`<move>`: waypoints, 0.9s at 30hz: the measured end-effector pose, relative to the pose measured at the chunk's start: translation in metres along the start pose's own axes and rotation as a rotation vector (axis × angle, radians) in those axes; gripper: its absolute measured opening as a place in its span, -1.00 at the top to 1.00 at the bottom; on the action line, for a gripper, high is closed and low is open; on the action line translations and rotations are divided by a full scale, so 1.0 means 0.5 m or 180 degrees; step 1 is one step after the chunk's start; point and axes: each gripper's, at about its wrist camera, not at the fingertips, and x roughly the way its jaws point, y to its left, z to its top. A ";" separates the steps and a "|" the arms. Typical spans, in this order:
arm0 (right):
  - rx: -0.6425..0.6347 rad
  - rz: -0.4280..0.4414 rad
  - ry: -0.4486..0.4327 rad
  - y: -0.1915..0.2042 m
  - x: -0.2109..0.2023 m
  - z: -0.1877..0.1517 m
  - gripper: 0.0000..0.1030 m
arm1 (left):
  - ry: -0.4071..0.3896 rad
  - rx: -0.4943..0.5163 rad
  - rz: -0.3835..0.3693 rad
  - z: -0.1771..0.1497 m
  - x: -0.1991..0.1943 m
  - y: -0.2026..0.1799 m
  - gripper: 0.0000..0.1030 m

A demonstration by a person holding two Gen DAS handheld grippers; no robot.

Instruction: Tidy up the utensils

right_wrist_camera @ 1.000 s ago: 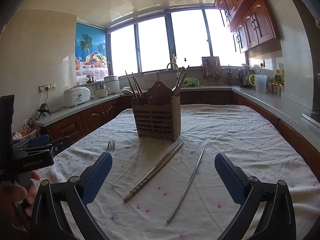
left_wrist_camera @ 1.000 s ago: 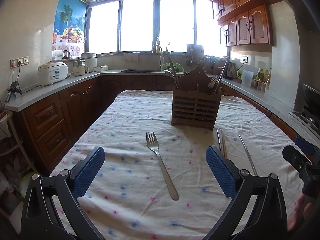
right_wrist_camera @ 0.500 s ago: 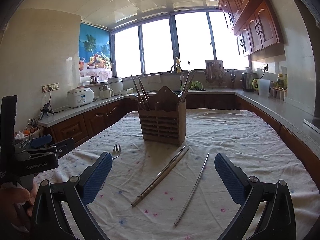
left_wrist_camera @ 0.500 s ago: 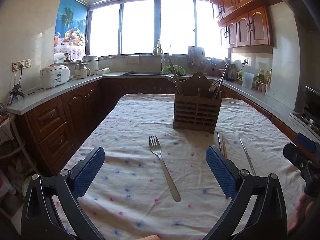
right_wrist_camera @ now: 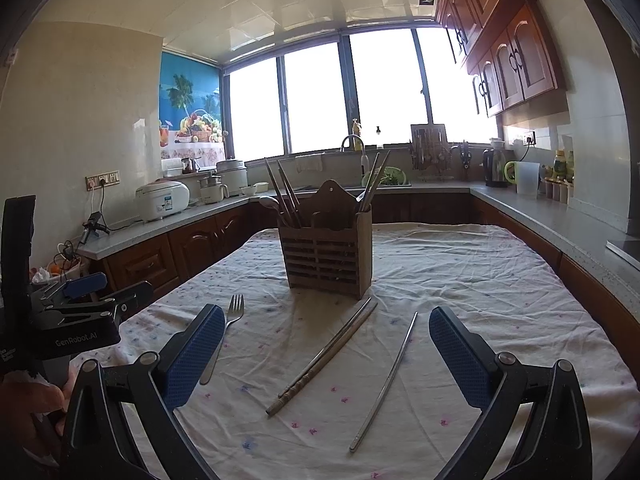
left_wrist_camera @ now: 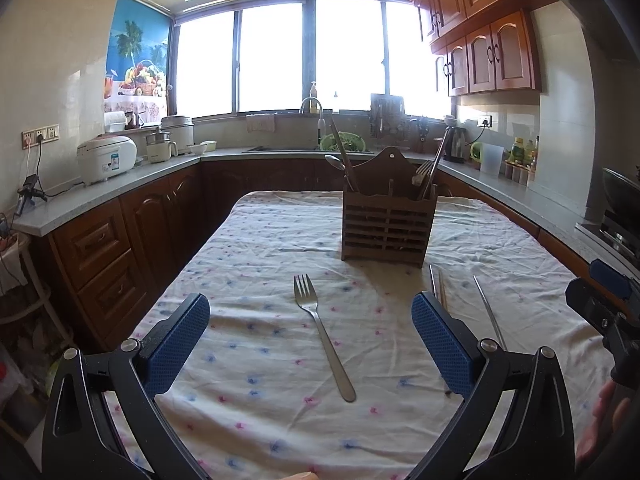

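A steel fork [left_wrist_camera: 322, 332] lies on the flowered tablecloth [left_wrist_camera: 260, 264], tines pointing away, between the fingers of my open, empty left gripper [left_wrist_camera: 310, 342] held above it. It also shows in the right wrist view [right_wrist_camera: 224, 334]. A wooden utensil holder [left_wrist_camera: 386, 224] [right_wrist_camera: 326, 256] stands mid-table with chopsticks, a spoon and a fork in it. A pair of chopsticks [right_wrist_camera: 324, 356] and a single metal chopstick [right_wrist_camera: 386, 380] lie in front of my open, empty right gripper [right_wrist_camera: 326, 356].
Wooden cabinets and a grey counter [left_wrist_camera: 100, 196] run around the table, with a rice cooker [left_wrist_camera: 106, 158], a sink and a kettle [right_wrist_camera: 494, 168]. The left gripper body [right_wrist_camera: 68, 320] sits at the table's left edge. The right gripper [left_wrist_camera: 608, 308] shows at the right.
Both grippers have risen and tilted slightly, so the table items sit lower in view. Nothing on the table has moved; both stay open.
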 end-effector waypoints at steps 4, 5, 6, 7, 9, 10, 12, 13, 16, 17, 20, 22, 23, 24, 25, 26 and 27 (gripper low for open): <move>-0.0003 0.0011 -0.0032 0.002 -0.005 0.004 -1.00 | -0.0006 0.0003 -0.0004 0.002 0.000 -0.001 -1.00; -0.0004 0.0013 -0.0039 0.002 -0.005 0.006 -1.00 | -0.0008 0.0005 -0.0009 0.001 0.000 -0.001 -1.00; -0.0005 0.0014 -0.0045 0.002 -0.007 0.006 -1.00 | -0.0005 0.0006 -0.0010 0.001 0.000 -0.002 -1.00; -0.0005 0.0013 -0.0049 0.002 -0.008 0.006 -1.00 | 0.0000 0.0006 -0.0008 0.001 0.000 -0.002 -1.00; 0.0000 0.0013 -0.0053 0.002 -0.009 0.005 -1.00 | 0.0004 0.0010 -0.0014 0.000 0.000 -0.003 -1.00; 0.0001 0.0014 -0.0052 0.002 -0.009 0.005 -1.00 | 0.0004 0.0015 -0.0011 0.000 0.000 -0.003 -1.00; -0.0002 0.0013 -0.0054 0.002 -0.009 0.005 -1.00 | 0.0009 0.0018 -0.0018 0.001 -0.001 -0.004 -1.00; -0.0002 0.0014 -0.0055 0.002 -0.010 0.006 -1.00 | 0.0011 0.0018 -0.0024 0.001 -0.001 -0.004 -1.00; -0.0002 0.0017 -0.0056 0.002 -0.010 0.006 -1.00 | 0.0008 0.0018 -0.0022 0.002 0.000 -0.004 -1.00; -0.0002 0.0018 -0.0057 0.002 -0.010 0.007 -1.00 | 0.0009 0.0018 -0.0020 0.002 0.000 -0.004 -1.00; 0.0001 0.0017 -0.0059 0.002 -0.010 0.007 -1.00 | 0.0006 0.0015 -0.0015 0.003 -0.001 -0.004 -1.00; 0.0006 0.0018 -0.0068 0.002 -0.011 0.009 -1.00 | 0.0008 0.0017 -0.0023 0.004 -0.001 -0.003 -1.00; 0.0009 0.0019 -0.0072 0.002 -0.011 0.010 -1.00 | 0.0008 0.0021 -0.0023 0.005 -0.001 -0.003 -1.00; 0.0011 0.0021 -0.0077 0.003 -0.012 0.011 -1.00 | 0.0006 0.0027 -0.0022 0.005 -0.002 -0.004 -1.00; 0.0013 0.0021 -0.0081 0.004 -0.013 0.011 -1.00 | 0.0002 0.0030 -0.0017 0.005 -0.003 -0.005 -1.00; 0.0011 0.0020 -0.0079 0.004 -0.013 0.011 -1.00 | -0.0001 0.0033 -0.0014 0.006 -0.003 -0.005 -1.00; 0.0012 0.0022 -0.0078 0.003 -0.013 0.011 -1.00 | -0.0001 0.0033 -0.0014 0.007 -0.003 -0.005 -1.00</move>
